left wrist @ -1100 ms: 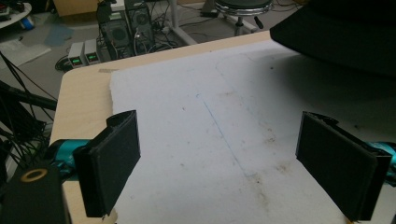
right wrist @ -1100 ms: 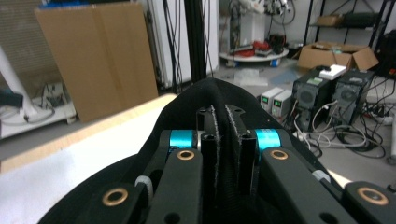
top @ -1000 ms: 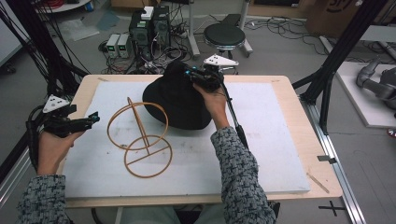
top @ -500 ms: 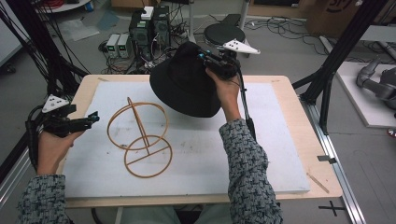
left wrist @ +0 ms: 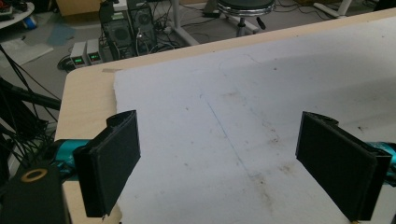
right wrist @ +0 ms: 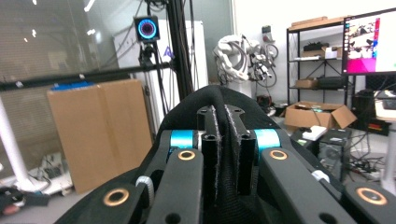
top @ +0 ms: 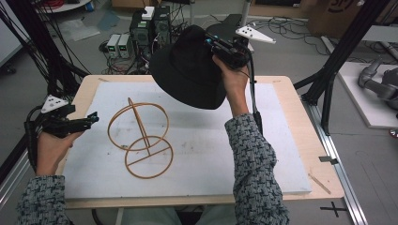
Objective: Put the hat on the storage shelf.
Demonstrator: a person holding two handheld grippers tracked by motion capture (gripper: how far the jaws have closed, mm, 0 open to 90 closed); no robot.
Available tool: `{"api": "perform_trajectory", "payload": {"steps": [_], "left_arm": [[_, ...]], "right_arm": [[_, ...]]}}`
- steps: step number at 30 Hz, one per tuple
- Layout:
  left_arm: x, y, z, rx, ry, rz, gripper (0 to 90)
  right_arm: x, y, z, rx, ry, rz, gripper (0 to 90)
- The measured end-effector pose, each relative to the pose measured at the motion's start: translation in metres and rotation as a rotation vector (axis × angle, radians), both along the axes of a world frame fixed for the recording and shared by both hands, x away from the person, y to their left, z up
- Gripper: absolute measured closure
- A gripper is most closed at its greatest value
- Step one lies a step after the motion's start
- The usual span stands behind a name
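Black hat [top: 187, 70] held up in the air above the far side of the table, clear of the surface, crown tilted toward the person and brim spreading out below and to the left. Right gripper [top: 220, 46] has it by a fold of fabric at the hat's upper right; in the right gripper view the two black jaws stand nearly together with a ridge of the black cloth [right wrist: 219, 100] clamped between them. Right hand [top: 232, 77] wraps the gripper body just under the hat, patterned sleeve [top: 253, 164] running down toward the near edge. Below and left of the hat, a wooden ring stand [top: 141, 138] sits on the white mat [top: 277, 154]: one flat ring lying on the mat, one ring upright above it, a slanted rod joining them. Stand and hat are apart. Left gripper [top: 91, 118] hovers low at the mat's left edge, near the stand but not touching it, pointing toward it; in the left gripper view its jaws are spread wide with bare stained mat between them. Left hand [top: 51, 145] grips it from behind. Mat covers most of the light wooden table [top: 305, 122]. Beyond the far edge: computer towers [top: 150, 26] on the floor and a round stool [left wrist: 245, 7].
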State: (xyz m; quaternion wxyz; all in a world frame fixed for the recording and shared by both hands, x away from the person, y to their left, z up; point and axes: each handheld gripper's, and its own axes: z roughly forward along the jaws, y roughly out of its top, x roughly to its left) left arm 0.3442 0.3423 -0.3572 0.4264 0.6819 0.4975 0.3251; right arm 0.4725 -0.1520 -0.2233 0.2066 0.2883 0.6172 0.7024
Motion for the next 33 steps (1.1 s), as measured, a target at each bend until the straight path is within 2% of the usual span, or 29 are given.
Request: {"api": "perform_trajectory", "payload": {"steps": [5, 15, 17, 21, 23, 25, 26, 31, 33], "left_arm": [[0.000, 0.002, 0.000, -0.006, -0.002, 0.005, 14.1], [-0.001, 0.005, 0.001, 0.000, -0.001, 0.015, 14.1], [-0.001, 0.005, 0.000, 0.000, -0.002, 0.020, 14.1], [-0.001, 0.006, 0.000, 0.001, 0.001, 0.022, 14.1], [-0.001, 0.007, 0.000, 0.002, 0.001, 0.023, 14.1], [-0.001, 0.007, 0.000, -0.003, -0.001, 0.025, 14.1], [-0.001, 0.007, 0.000, -0.002, -0.002, 0.025, 14.2], [-0.002, 0.010, 0.001, -0.004, -0.004, 0.030, 14.2], [-0.003, 0.011, 0.001, -0.008, -0.005, 0.036, 14.1]], "right_arm": [[-0.002, -0.002, 0.006, 0.022, -0.011, 0.013, 86.2], [-0.013, 0.003, 0.021, 0.025, -0.045, 0.055, 86.1], [-0.019, 0.007, 0.027, 0.038, -0.060, 0.088, 86.1], [-0.025, 0.012, 0.030, 0.056, -0.060, 0.130, 86.1], [-0.032, 0.019, 0.033, 0.065, -0.065, 0.172, 86.1], [-0.033, 0.021, 0.033, 0.066, -0.071, 0.182, 86.1], [-0.037, 0.026, 0.034, 0.061, -0.074, 0.212, 86.1], [-0.043, 0.037, 0.033, 0.046, -0.073, 0.257, 86.1], [-0.047, 0.043, 0.033, 0.059, -0.075, 0.292, 86.1]]}}
